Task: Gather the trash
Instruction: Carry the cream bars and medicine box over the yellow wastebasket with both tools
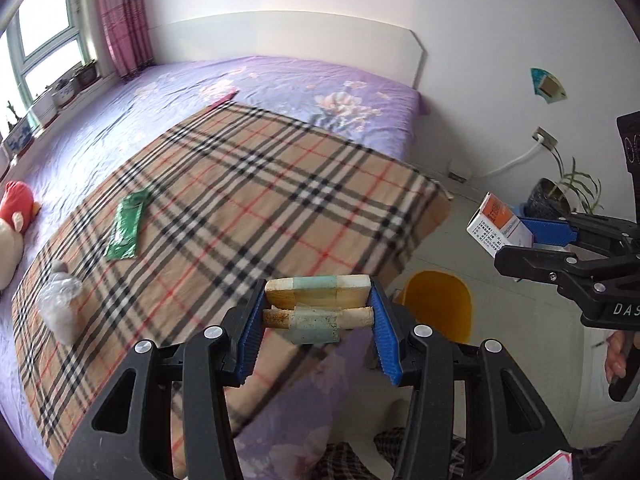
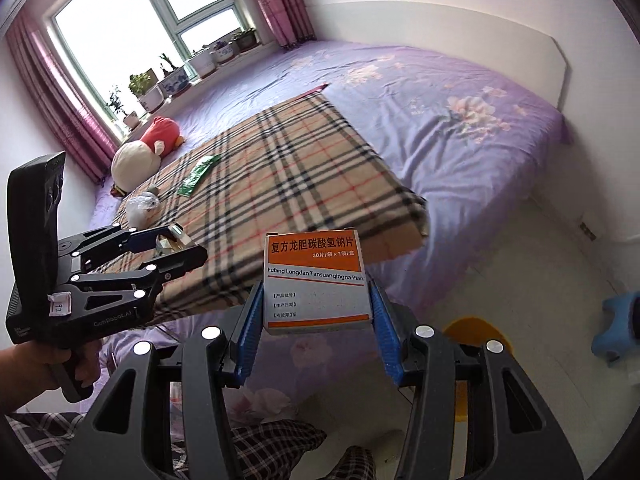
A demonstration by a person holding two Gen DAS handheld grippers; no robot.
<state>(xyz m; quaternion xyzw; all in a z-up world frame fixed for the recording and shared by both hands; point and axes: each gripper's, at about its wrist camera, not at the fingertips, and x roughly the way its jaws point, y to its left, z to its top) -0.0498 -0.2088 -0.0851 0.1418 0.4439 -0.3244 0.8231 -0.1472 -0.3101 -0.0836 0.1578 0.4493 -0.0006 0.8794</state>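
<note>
My left gripper [image 1: 318, 312] is clamped on a worn, tape-wrapped wooden bundle [image 1: 318, 300]; what it really is I can't make out. My right gripper [image 2: 318, 320] is clenched on one orange-and-white medicine box [image 2: 316, 284], whose lower date lines are blurred. Both are held off the foot of the bed [image 1: 280, 88], over the floor [image 2: 520, 260].

Two pieces of trash lie on the plaid blanket [image 1: 248, 200]: one green wrapper [image 1: 127, 226] and one crumpled clear bag [image 1: 60, 304], its contents unclear. One plush toy [image 2: 140, 156] sits beyond them, cut off in the left view.

A yellow bin [image 1: 438, 304] stands on the floor at the bed's corner, partly hidden by my fingers. Open floor runs to the right.
</note>
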